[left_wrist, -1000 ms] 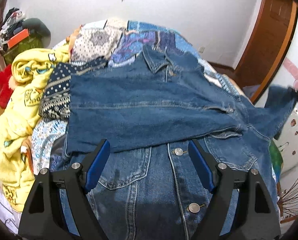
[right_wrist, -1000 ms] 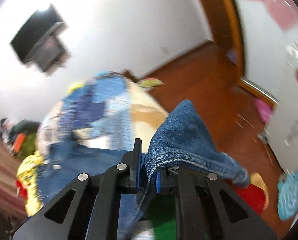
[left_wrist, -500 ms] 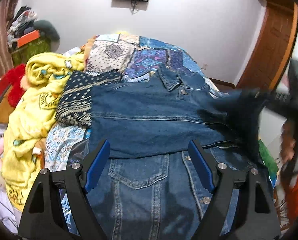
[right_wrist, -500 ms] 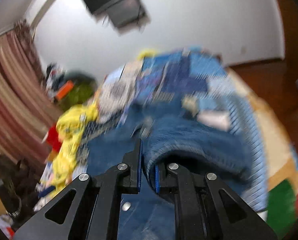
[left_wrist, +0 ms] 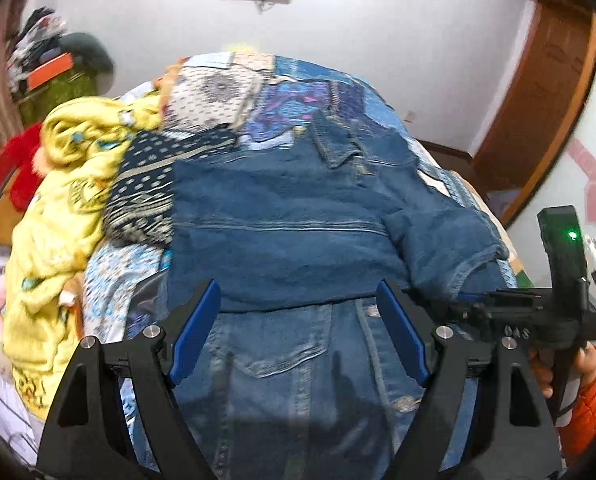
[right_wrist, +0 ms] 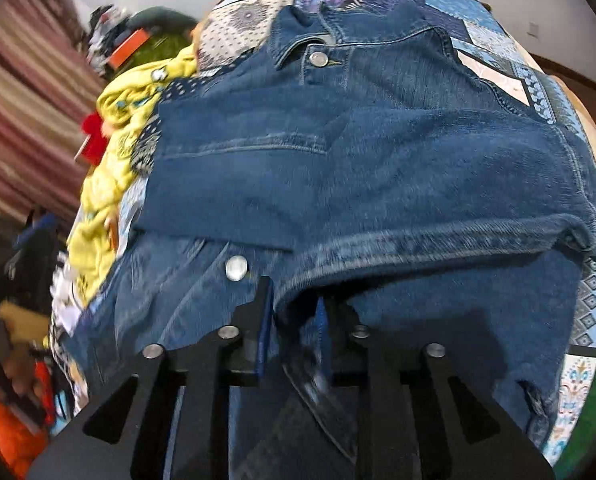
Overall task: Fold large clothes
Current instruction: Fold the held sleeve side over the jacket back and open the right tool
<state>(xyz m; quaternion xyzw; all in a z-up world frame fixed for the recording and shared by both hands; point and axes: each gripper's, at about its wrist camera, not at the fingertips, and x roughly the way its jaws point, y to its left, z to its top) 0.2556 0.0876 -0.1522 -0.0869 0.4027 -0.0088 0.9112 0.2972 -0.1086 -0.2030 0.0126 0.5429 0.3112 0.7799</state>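
Note:
A blue denim jacket (left_wrist: 281, 236) lies face up on the patchwork bed (left_wrist: 298, 92), collar at the far end, both sleeves folded across its chest. My left gripper (left_wrist: 298, 332) is open and empty just above the jacket's lower front. My right gripper (right_wrist: 293, 316) is shut on the cuff of the right sleeve (right_wrist: 438, 184), laid across the chest; it also shows at the right of the left wrist view (left_wrist: 470, 300). The jacket fills the right wrist view (right_wrist: 257, 168).
A yellow blanket (left_wrist: 57, 208) and a dark patterned cloth (left_wrist: 145, 188) lie along the bed's left side. A red soft toy (left_wrist: 21, 160) and a cluttered shelf (left_wrist: 49, 68) stand beyond. A wooden door (left_wrist: 538, 120) is at the right.
My right gripper has swung the sleeve from out over the floor at the bed's right side across onto the jacket's chest. My left gripper has stayed open, shifting only slightly.

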